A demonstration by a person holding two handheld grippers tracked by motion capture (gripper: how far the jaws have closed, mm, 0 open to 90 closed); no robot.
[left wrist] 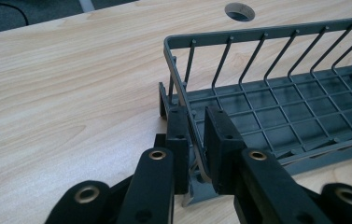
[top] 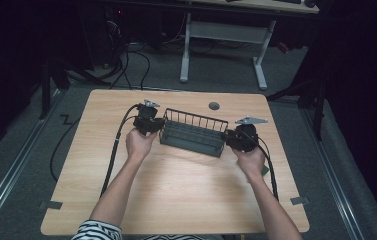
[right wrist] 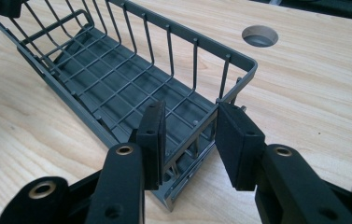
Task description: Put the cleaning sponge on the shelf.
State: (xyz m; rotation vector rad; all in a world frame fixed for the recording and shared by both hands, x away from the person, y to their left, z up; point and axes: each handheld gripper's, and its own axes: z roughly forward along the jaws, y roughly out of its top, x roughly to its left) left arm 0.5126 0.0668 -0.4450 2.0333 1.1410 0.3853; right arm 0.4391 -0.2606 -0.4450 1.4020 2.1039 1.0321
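Note:
A dark grey wire basket (top: 193, 134) lies lengthwise on the wooden table (top: 176, 195), empty inside. At its left end, my left gripper (top: 159, 126) is shut on the thin end rim; in the left gripper view the rim wire of the basket (left wrist: 276, 100) runs between the nearly closed jaws of the gripper (left wrist: 197, 123). At the other end my right gripper (top: 228, 138) is open. In the right gripper view its jaws (right wrist: 187, 126) straddle the end wall of the basket (right wrist: 117, 79) with a gap on both sides.
A round cable hole (top: 214, 106) sits in the table behind the basket. Cables trail from both grippers over the table's front half. Beyond the far edge stand white desk legs (top: 185, 50) and floor cables (top: 126, 60).

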